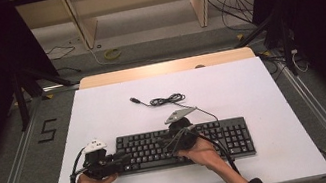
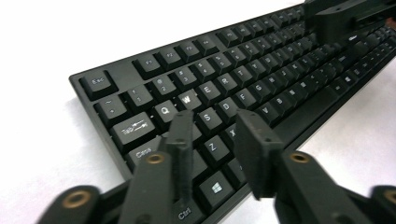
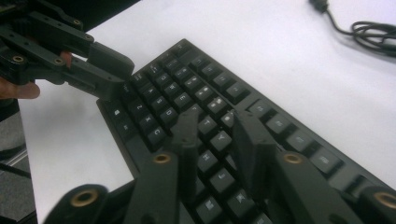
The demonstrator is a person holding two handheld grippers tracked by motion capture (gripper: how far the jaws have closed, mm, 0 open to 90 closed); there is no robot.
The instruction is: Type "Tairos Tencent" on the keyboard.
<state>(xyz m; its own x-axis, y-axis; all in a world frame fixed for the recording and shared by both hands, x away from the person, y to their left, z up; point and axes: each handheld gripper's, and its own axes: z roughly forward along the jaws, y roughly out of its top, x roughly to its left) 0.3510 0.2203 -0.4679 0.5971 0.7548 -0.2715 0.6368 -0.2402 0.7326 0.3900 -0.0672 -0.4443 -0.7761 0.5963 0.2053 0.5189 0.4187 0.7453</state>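
High view: left gripper (image 1: 121,160) and right gripper (image 1: 167,141) over black keyboard (image 1: 229,135)

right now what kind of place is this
Probably a lab or recording workspace rather than an office: a black full-size keyboard lies on a plain white table top, dark metal stands flank it, and loose cables trail over the grey floor.

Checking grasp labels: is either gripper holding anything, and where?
Nothing held. Left gripper and right gripper hover over the keyboard keys, jaws partly closed, empty.
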